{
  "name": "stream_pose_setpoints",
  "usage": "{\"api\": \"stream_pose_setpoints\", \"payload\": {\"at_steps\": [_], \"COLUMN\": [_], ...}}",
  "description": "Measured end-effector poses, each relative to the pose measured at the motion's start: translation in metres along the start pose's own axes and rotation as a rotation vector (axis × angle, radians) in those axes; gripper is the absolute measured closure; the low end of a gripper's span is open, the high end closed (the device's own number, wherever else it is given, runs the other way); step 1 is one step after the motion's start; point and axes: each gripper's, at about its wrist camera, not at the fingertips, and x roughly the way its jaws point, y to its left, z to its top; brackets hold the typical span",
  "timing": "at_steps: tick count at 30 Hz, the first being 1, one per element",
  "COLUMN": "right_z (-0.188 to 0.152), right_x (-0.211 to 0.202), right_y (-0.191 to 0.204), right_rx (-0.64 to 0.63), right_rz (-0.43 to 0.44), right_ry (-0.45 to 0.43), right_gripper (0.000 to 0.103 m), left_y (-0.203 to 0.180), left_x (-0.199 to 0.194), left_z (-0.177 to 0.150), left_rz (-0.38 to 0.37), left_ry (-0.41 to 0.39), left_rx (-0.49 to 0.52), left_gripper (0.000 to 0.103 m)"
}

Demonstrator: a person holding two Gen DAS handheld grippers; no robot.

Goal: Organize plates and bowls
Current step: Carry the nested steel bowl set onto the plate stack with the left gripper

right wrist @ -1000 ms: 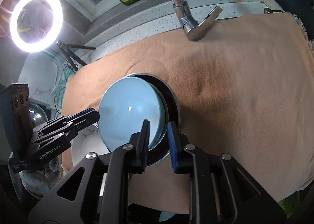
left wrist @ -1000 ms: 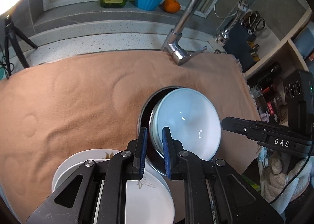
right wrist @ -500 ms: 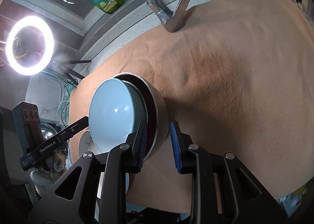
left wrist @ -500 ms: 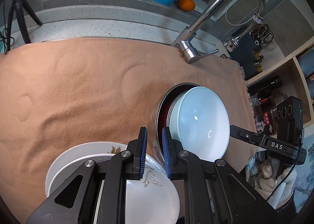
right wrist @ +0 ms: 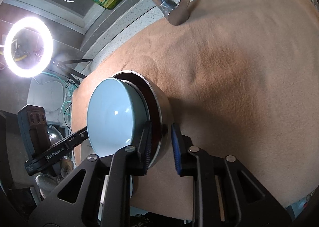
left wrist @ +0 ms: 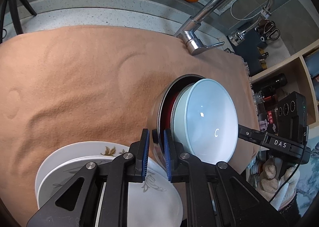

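Left wrist view: pale blue bowl [left wrist: 207, 121], glossy, tilted on edge, nested inside steel bowl [left wrist: 159, 111] with dark red lining, right of centre on tan blanket [left wrist: 79, 79] covering the table. Left tool [left wrist: 156, 147] closed onto the steel rim, blue pads either side. 2 white plates [left wrist: 155, 197], stacked, leaf print, lower left, partly hidden behind the tool's frame. Right tool's tip at the right edge, hidden behind the blue bowl.

Right wrist view: same nested bowls [right wrist: 117, 119], lower left of centre, tipped toward the left. Right tool [right wrist: 161, 147] straddling the steel wall [right wrist: 162, 107], left pad inside touching, right pad standing slightly off; firm grip hard to confirm. Faucet [right wrist: 175, 12] cut off at the top.
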Motion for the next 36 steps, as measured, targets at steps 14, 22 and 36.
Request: {"api": "stream_pose_setpoints", "payload": {"at_steps": [14,22,36], "right_z": [0.001,0.002,-0.012], "right_x": [-0.001,-0.007,-0.038], "right_y": [0.000,0.006,0.045], "right_rx": [0.009,-0.011,-0.093], "right_rz": [0.005,0.005,0.025], "right_ry": [0.007,0.001,-0.033], "right_gripper": [0.089,0.089,0.089], "left_y": [-0.005,-0.006,-0.004], "left_x": [-0.003,-0.012,-0.061], "left_z": [0.001,0.001,-0.011], "left_rz": [0.019,0.017,0.012], "left_ry": [-0.015,-0.035,-0.117], "left_rx": [0.020,0.022,0.034], "left_gripper": [0.094,0.094,0.094]}}
